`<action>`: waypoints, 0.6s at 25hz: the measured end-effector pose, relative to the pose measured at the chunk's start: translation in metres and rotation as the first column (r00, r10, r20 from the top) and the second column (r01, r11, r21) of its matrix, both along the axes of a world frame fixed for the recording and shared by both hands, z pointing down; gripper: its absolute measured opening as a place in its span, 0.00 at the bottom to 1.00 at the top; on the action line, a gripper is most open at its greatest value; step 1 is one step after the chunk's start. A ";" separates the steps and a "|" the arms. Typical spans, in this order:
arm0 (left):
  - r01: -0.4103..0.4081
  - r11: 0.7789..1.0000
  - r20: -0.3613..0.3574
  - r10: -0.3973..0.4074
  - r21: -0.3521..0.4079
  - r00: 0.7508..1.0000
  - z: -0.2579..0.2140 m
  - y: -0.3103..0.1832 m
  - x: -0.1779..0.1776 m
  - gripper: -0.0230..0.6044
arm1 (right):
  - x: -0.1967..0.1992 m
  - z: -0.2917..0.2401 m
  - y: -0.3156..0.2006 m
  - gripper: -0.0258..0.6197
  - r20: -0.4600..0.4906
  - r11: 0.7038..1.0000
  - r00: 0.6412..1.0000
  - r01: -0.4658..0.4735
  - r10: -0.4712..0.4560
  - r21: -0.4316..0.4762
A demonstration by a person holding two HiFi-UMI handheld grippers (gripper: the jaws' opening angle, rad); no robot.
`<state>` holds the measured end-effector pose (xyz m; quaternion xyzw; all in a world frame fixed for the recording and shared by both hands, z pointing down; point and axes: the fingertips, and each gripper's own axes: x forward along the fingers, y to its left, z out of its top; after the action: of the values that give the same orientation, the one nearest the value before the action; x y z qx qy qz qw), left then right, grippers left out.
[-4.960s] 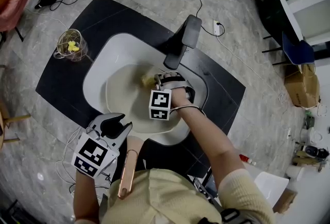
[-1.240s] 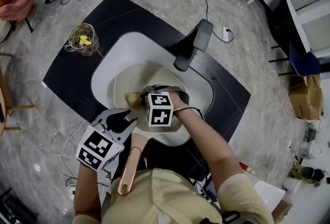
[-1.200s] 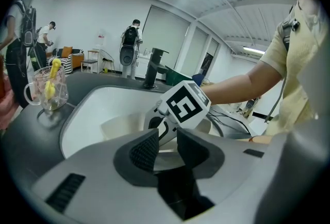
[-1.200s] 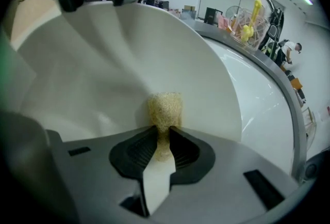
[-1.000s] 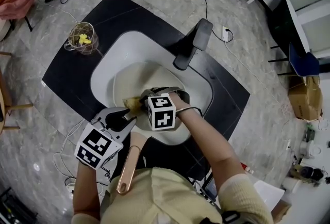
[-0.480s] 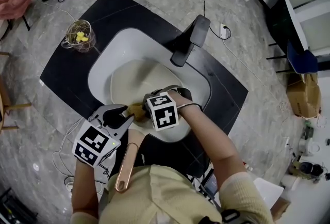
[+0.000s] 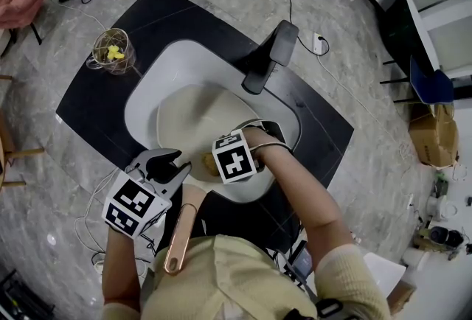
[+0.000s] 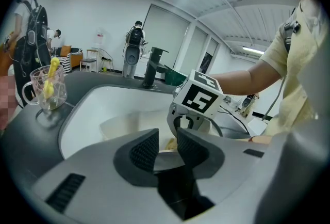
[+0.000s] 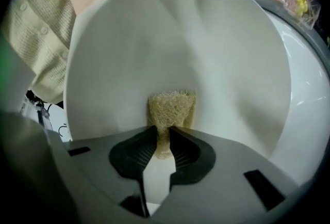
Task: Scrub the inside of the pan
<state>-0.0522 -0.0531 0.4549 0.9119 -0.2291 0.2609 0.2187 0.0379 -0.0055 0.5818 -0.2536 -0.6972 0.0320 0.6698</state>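
A cream pan (image 7: 184,110) lies tilted in the white sink (image 7: 147,74), its copper handle (image 7: 179,234) pointing back at me. My left gripper (image 7: 168,162) is shut on the pan's near rim (image 8: 164,152), just beside the handle. My right gripper (image 7: 212,164) reaches into the pan and is shut on a tan loofah scrub pad (image 9: 170,108). The pad presses against the pan's inner wall (image 9: 154,37) near the left gripper. From the left gripper view, the right gripper's marker cube (image 8: 199,98) stands just beyond the rim.
A black faucet (image 7: 265,57) stands at the sink's far side. A glass cup (image 7: 110,53) with something yellow inside sits on the black counter (image 7: 96,101) at far left. Cables lie on the floor, and people stand in the background.
My right gripper has dragged the scrub pad across the pan's inside toward the near rim, then slightly right. My left gripper has kept its hold in place.
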 end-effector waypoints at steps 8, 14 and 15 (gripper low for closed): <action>-0.001 1.000 0.007 0.001 -0.002 1.000 0.000 0.000 0.000 0.21 | 0.023 0.026 -0.021 0.18 -0.112 0.992 0.994 0.015 -0.001 0.127; -0.005 1.000 0.002 0.005 -0.002 1.000 0.000 0.000 0.000 0.21 | 0.026 0.041 -0.038 0.18 -0.121 0.980 0.992 0.006 0.019 0.201; -0.004 1.000 0.001 0.004 -0.002 1.000 0.000 0.000 0.000 0.21 | 0.026 0.044 -0.041 0.18 -0.121 0.976 0.992 0.003 0.024 0.218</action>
<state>-0.0517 -0.0534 0.4550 0.9121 -0.2270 0.2619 0.2188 0.0638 -0.0465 0.6257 -0.1725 -0.6552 -0.0253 0.7351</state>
